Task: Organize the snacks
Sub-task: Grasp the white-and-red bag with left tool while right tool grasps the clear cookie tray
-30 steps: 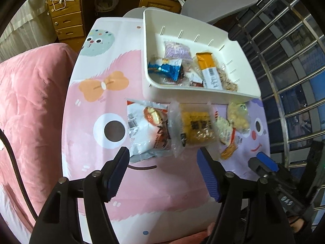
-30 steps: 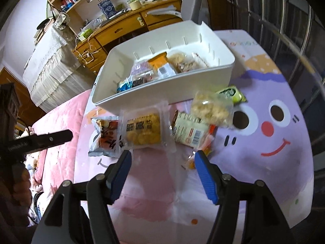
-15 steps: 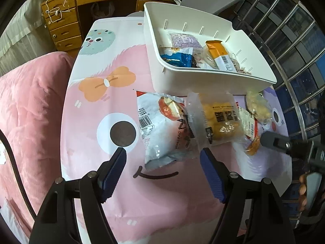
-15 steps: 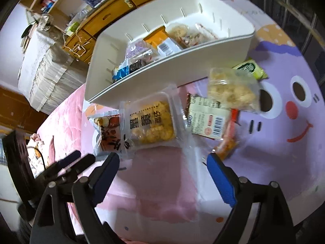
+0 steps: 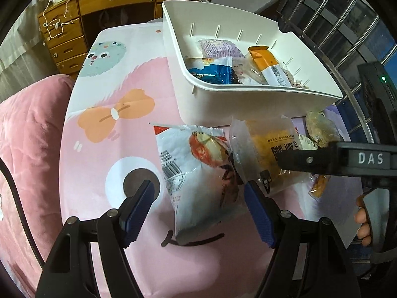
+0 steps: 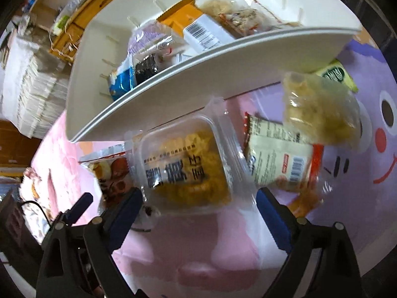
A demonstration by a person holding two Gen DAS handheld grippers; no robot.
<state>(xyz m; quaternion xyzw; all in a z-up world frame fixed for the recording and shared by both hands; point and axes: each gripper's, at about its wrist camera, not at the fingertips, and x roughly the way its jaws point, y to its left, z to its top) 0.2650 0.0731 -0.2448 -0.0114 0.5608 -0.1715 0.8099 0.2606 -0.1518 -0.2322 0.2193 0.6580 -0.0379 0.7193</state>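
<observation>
A white bin [image 5: 218,101] [image 6: 188,72] on the cartoon-printed table holds several wrapped snacks. In front of it lie a white-and-red pouch [image 5: 196,173] [image 6: 111,171], a clear tray of yellow biscuits [image 5: 268,154] [image 6: 188,166], a beige barcode packet [image 6: 280,161] and a clear bag of puffs [image 6: 320,114]. My left gripper [image 5: 201,206] hangs open just above the white-and-red pouch, pads on either side of it without touching. My right gripper [image 6: 198,213] is low over the biscuit tray, its jaws opening, nothing pressed between them. One right finger [image 5: 322,161] crosses the left wrist view.
A pink blanket [image 5: 27,149] lies along the table's left edge. Wooden drawers [image 5: 67,39] stand behind the table and metal window bars [image 5: 347,24] on the right. A green packet [image 6: 337,74] peeks from behind the bin. A hand [image 5: 363,221] grips the right tool's handle.
Both grippers have sunk toward the snacks in front of the bin. The right one has slid left over the biscuit tray and its jaws have widened. The right tool has entered the left wrist view.
</observation>
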